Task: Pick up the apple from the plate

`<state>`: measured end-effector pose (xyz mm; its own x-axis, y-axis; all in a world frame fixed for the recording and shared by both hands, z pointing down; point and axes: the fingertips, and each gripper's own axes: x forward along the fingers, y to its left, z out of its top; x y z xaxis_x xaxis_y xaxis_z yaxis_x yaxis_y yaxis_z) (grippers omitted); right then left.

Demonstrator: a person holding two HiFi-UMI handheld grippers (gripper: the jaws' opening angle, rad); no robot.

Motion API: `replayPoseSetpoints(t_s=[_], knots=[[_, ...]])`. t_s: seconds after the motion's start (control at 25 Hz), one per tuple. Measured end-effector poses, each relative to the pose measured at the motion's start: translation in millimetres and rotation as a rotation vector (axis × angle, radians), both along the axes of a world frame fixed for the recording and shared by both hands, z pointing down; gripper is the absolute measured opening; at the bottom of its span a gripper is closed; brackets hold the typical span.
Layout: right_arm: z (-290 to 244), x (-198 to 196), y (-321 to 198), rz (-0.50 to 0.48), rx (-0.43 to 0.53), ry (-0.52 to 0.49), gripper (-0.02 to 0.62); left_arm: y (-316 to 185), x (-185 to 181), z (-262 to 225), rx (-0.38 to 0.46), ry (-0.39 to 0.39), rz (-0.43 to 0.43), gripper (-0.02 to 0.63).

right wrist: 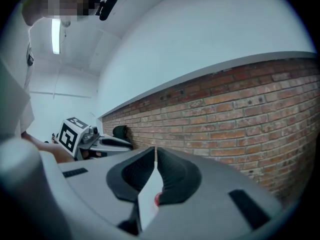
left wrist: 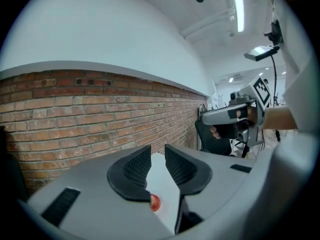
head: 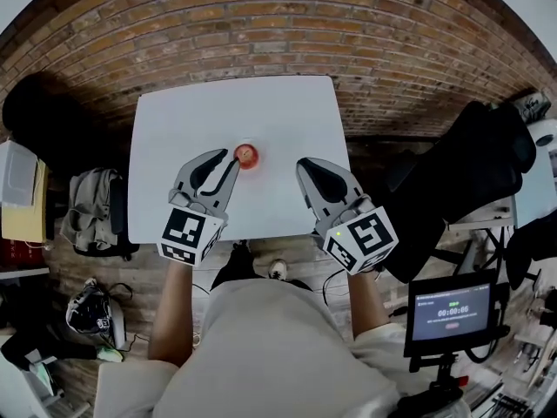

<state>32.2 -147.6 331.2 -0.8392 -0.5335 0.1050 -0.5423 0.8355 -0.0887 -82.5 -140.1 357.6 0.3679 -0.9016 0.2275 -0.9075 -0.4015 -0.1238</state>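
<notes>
Red apple [head: 246, 155] lies just beside left claw [head: 223, 159].

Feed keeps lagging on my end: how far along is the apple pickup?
Nothing done yet: the small red apple sits on the white table, ungripped. In hand: the left tool hovers close beside it, jaws slightly apart and empty. To do: close on the apple and lift. The right tool is shut, empty.

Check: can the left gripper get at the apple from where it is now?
Probably yes. The apple sits in the open on the white table, just ahead of the left gripper, with nothing between them. Its fingers stand only narrowly apart, though, so they would likely need to open wider first.
</notes>
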Motion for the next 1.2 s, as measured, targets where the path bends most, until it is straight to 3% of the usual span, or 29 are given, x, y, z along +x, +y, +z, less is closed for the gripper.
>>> replayPoseSetpoints(t_s=[0.52, 0.96, 1.2], knots=[[35, -25, -24, 0.070, -0.104, 0.021, 0.003, -39, -10, 63, -0.173, 0.005, 0.148, 0.155], [60, -27, -40, 0.179, -0.155, 0.041, 0.003, -58, -16, 113, -0.271, 0.010, 0.203, 0.233], [71, -26, -48, 0.204, -0.187, 0.048, 0.003, -66, -16, 135, -0.313, 0.000, 0.227, 0.241]])
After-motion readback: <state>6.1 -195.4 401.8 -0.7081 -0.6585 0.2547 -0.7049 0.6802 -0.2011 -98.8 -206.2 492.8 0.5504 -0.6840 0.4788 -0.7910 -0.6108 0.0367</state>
